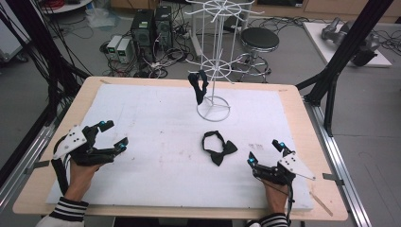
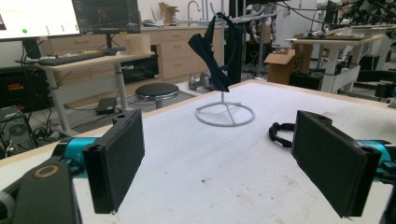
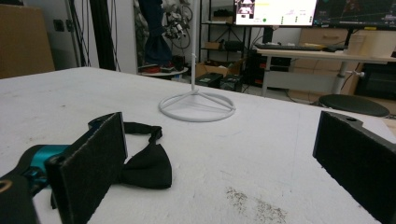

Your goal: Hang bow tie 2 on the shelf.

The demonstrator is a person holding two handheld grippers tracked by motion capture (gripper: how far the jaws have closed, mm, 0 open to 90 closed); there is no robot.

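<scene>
A black bow tie point(image 1: 218, 148) lies flat on the white board, right of centre; it also appears as the bow tie point(image 3: 145, 163) beside the left jaw of the right gripper view, and its strap point(image 2: 279, 134) peeks out in the left gripper view. A second dark bow tie point(image 1: 198, 85) hangs from the white wire rack point(image 1: 213, 61), seen again as the hanging tie point(image 2: 216, 46). My left gripper point(image 1: 115, 136) rests open at the board's left side. My right gripper point(image 1: 265, 152) stands open just right of the flat bow tie, holding nothing.
The rack's ring base point(image 1: 213, 109) stands on the white board point(image 1: 156, 118) at the far centre. A wooden table edge point(image 1: 302, 127) frames the board. Beyond are a stool point(image 1: 259, 40), computer towers point(image 1: 144, 28) and cables on the floor.
</scene>
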